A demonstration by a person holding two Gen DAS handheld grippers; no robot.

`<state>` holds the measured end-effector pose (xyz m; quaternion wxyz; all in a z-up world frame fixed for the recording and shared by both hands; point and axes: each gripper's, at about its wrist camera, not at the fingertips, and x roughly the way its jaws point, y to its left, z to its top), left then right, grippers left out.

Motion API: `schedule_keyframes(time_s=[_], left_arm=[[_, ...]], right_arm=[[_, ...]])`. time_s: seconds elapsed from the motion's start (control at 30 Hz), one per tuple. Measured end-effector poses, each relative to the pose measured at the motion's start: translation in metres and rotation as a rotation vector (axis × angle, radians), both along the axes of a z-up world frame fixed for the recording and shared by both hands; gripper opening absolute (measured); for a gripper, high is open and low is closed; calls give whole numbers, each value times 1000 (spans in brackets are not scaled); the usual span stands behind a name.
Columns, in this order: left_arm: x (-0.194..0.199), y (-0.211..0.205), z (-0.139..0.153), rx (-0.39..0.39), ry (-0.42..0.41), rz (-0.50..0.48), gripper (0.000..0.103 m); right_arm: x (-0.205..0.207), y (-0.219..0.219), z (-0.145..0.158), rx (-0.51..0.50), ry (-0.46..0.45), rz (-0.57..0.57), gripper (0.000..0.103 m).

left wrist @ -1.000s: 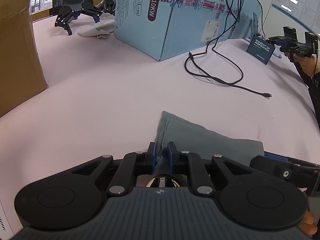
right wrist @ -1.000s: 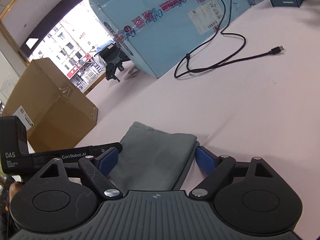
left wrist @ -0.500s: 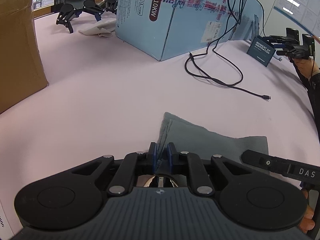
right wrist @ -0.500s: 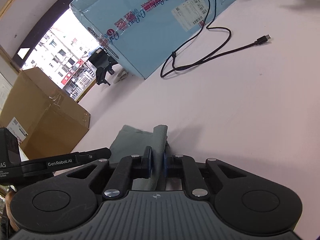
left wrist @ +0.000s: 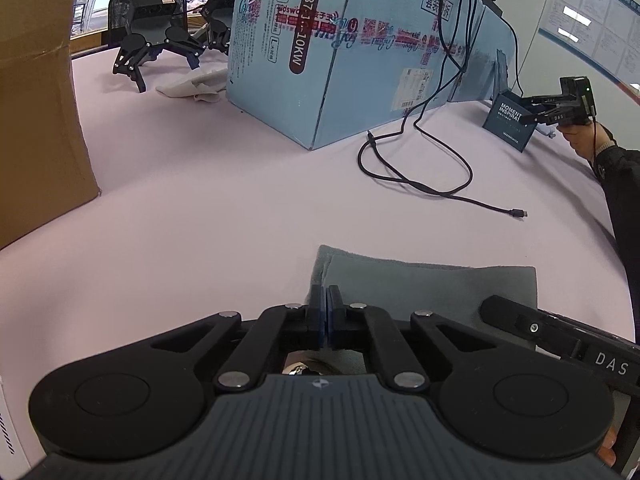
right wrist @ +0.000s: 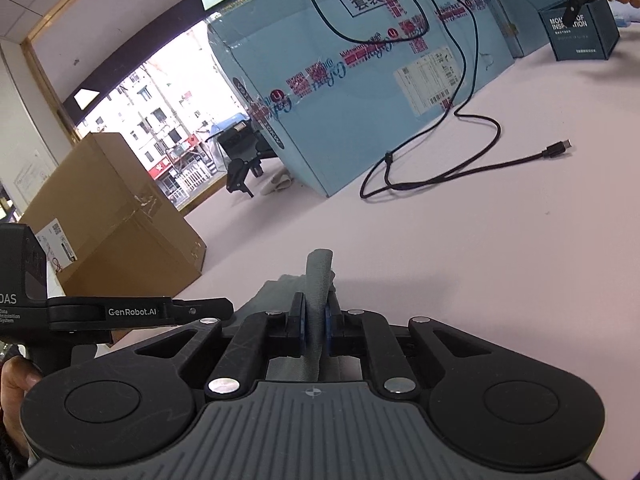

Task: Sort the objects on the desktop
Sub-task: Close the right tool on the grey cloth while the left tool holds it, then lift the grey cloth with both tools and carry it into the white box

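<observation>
Cloth (left wrist: pixel 420 284), grey and folded, lies on the pale pink tabletop (left wrist: pixel 240 208) directly in front of both grippers. A second ago the right gripper (right wrist: pixel 316 316) stood wide open around the cloth's near edge; half a second ago it had closed on a fold, and now that fold stands up between its blue pads as a narrow vertical ridge, lifted off the rest of the fabric. The left gripper (left wrist: pixel 327 312) has its fingers pressed together on the cloth's left near corner, as it did a second ago, though the fabric beyond it now lies flatter and squarer. With both grippers holding an edge, the cloth seems ready to be lifted, folded or carried as part of the sorting; where it should go cannot be told.

The cloth looks soft and matte, like fleece or microfibre, with a stitched hem and doubled layers. The tabletop is smooth and plain. Beyond it sit a large glossy light-blue carton (left wrist: pixel 340 52) printed with red and white text, a brown cardboard box (right wrist: pixel 108 220) with taped seams, and a thin black cable (left wrist: pixel 424 168) looping to a small plug. A small dark blue box (right wrist: pixel 582 32) stands far right, where another person's hand (left wrist: pixel 580 136) holds a further gripper.
</observation>
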<state>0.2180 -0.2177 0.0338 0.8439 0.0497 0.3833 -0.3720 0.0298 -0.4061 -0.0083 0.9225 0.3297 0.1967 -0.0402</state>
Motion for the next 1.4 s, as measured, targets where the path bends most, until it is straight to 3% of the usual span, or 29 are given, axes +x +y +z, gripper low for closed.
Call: schedule_keyframes(time_s=[0.4,0.6,0.77,0.97,1.4], left_arm=[[-25,28,35,-74,-60,28,1],[-43,52,59,-115,-108,50,1],[-70,94,82,-147,-172,79,1],[-95,150,105,-180,-241,143,1],[-105,280,125,-208,-301,409,1]], right_arm=[[-13,10,20,-93,-149,-11,8],[-23,30,49,-98,-230,73,8],[-31,63,83,-180,-312,126,8],[-25,106,110,-198,-366,204,8],[37,225,154,-212,-457,432,8]])
